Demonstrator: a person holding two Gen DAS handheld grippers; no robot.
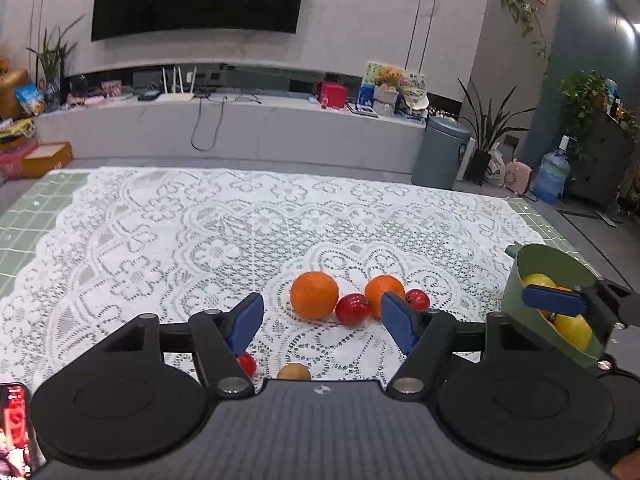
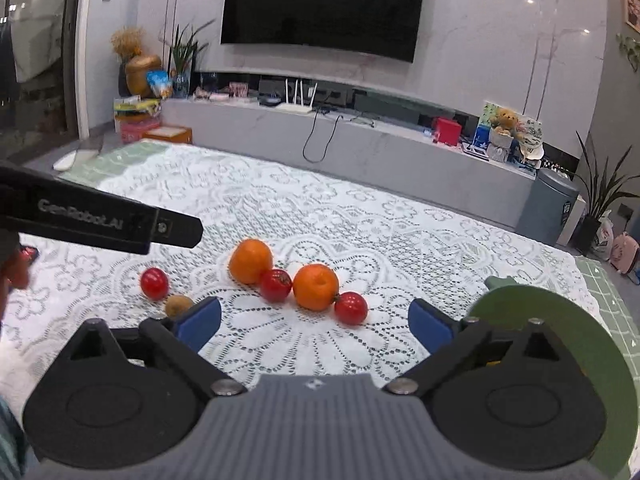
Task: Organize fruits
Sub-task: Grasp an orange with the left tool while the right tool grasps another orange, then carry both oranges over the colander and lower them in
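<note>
While both my grippers are hovering spread and empty — left gripper [image 1: 322, 322], right gripper [image 2: 316, 322] — two oranges [image 2: 251, 261] are sitting among tomatoes [image 2: 275, 285] on the lace cloth [image 2: 280, 208].

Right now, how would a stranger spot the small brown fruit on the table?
Start at the white lace tablecloth and find the row of oranges and red tomatoes. Left of that row sits a lone red tomato; the small brown kiwi-like fruit lies just beside it, the only dull brown, fuzzy-looking piece among glossy ones.
</note>
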